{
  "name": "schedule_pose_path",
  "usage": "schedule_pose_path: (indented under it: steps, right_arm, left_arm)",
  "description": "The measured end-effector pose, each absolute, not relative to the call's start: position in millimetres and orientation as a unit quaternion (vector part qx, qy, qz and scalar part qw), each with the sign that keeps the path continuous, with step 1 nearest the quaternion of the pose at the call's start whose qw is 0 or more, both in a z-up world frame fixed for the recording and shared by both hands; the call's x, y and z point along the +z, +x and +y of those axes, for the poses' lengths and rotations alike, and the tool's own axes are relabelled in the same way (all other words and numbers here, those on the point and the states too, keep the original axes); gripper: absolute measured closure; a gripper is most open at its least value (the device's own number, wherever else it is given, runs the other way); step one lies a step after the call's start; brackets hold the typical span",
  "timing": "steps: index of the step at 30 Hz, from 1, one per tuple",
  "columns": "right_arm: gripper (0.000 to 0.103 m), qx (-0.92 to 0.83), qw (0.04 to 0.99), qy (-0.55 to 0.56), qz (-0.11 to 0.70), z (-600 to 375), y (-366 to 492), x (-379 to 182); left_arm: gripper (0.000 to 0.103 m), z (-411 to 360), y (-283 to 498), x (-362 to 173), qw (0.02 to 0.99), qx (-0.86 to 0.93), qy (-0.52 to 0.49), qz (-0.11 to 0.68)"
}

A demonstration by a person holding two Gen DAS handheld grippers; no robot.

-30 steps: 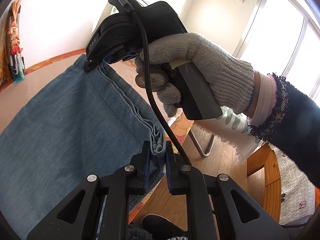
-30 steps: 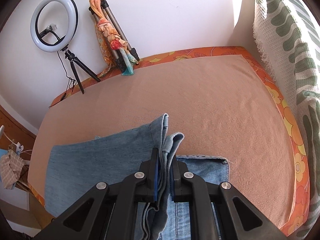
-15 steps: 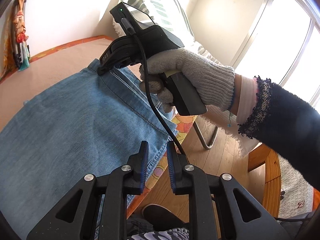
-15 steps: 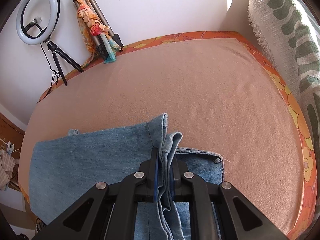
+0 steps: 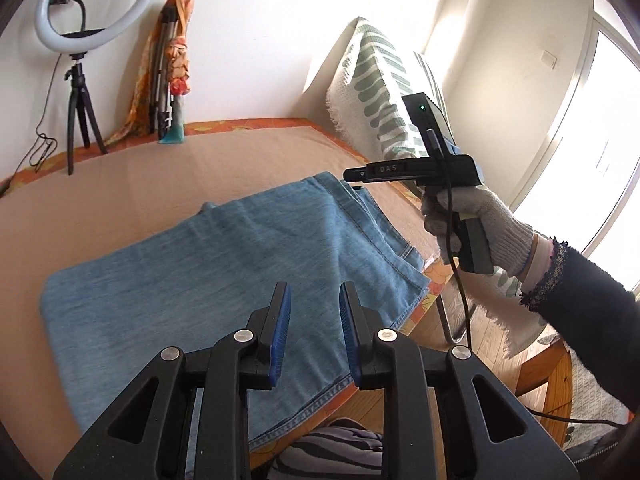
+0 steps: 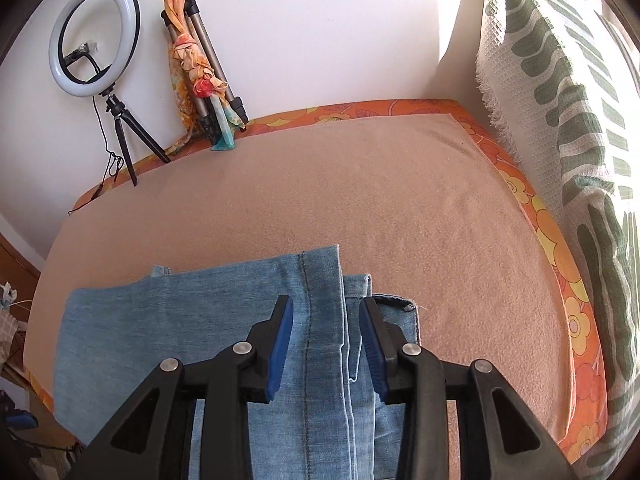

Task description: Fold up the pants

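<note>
1. Because the fold has just been laid down, the right hand-held gripper (image 6: 326,344) has its jaws opening: the blue pads stand apart on either side of the stacked denim edges and press on nothing, so the cloth lies on its own.
2. While that one lets go, the left hand-held gripper (image 5: 314,334) is opening too, with its pads parted in the air above the near part of the pants (image 5: 224,280) and no fabric between them.
3. The pants lie flat as a folded blue slab on the bench (image 6: 360,200) (a table under a peach-coloured cover), toward its near edge; in the right wrist view the layered hems (image 6: 352,300) sit between the right pads, which is likely why the grip was taken there: holding all the edges at once keeps the layers lined up.
4. A gloved hand (image 5: 476,224) holds the right tool just above the far corner of the pants, on the side nearer the striped cushion (image 5: 384,92).
5. Beyond the pants, against the wall, stand a ring light (image 6: 94,38) and a folded tripod (image 6: 208,68), well apart from the denim.
6. Judging by the shape, another fold may still be wanted.
</note>
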State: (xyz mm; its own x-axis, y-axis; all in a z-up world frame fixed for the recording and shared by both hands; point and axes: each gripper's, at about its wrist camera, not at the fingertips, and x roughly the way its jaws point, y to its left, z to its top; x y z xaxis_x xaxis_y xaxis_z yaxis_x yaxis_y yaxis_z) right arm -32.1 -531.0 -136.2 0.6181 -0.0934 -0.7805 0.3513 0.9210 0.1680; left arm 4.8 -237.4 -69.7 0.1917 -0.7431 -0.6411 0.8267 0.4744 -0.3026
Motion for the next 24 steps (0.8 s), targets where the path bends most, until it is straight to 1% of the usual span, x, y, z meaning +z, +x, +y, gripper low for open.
schedule_pose_path:
  steps: [3,7,10,15,19,21,24]
  right_arm:
    - [0.064,-0.090,0.892,0.157,0.415,-503.6,-31.5,-126.0]
    - [0.064,-0.030,0.893,0.152,0.422,-458.9,-20.1,-118.4]
    - [0.064,0.014,0.891,0.146,0.431,-422.8,-5.5,-114.8]
    - [0.063,0.075,0.881,0.124,0.450,-358.7,25.4,-112.8]
    - [0.051,0.110,0.869,0.113,0.470,-312.0,53.2,-116.6]
    - [0.051,0.122,0.864,0.098,0.478,-288.8,66.0,-118.8]
    - [0.051,0.133,0.857,0.083,0.491,-262.4,85.1,-123.6]
  left_arm:
    - [0.079,-202.8,21.1,-76.2,0.793,-0.472,0.052,0.383]
    - [0.079,-152.1,44.5,-93.8,0.813,-0.416,0.022,0.406]
    - [0.079,-119.5,55.3,-114.9,0.822,-0.374,0.005,0.430]
    - [0.079,-87.2,62.2,-151.0,0.816,-0.335,-0.023,0.471]
    - [0.079,-75.4,66.4,-168.9,0.808,-0.326,-0.056,0.487]
    - [0.072,-70.2,68.6,-176.5,0.805,-0.322,-0.073,0.492]
    - [0.070,-63.2,72.9,-183.3,0.798,-0.325,-0.106,0.496]
